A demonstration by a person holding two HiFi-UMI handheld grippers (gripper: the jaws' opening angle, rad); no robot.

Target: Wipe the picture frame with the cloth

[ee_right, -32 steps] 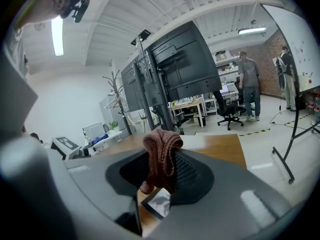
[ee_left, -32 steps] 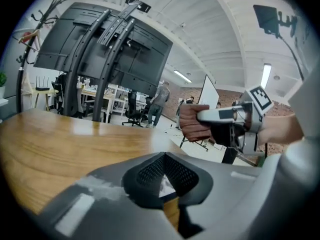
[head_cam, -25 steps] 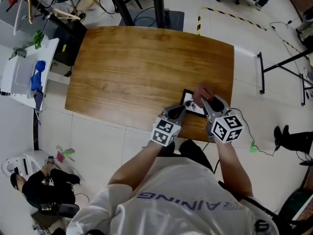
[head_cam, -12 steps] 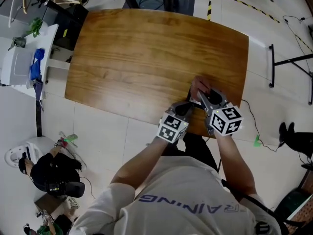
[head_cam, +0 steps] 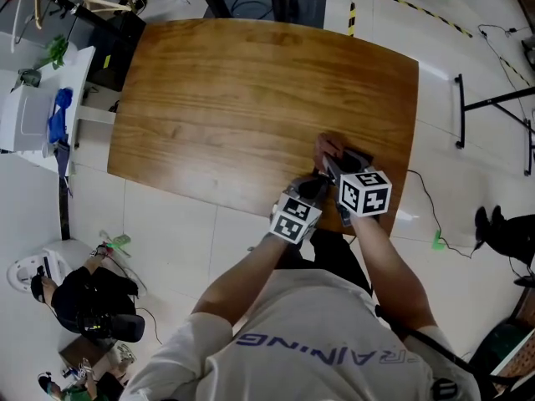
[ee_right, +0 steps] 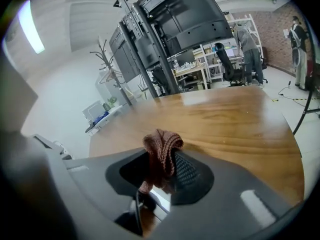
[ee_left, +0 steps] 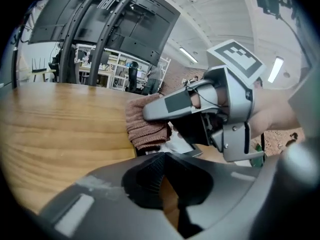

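while right hand-held gripper point(ee_right: 167, 160) pinches ribbed cloth point(ee_right: 162, 140), left hand-held gripper point(ee_left: 162, 157) clamps black frame point(ee_left: 183, 147)

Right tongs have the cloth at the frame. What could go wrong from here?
1. The picture frame lies at the wooden table's near edge, so a wipe stroke toward the person could slide it off.
2. The left gripper appears to pinch only the frame's rim and may slip under pressure.
3. The cloth is a narrow wad in the right gripper, so the tongs' hard tips could scrape the frame's face.
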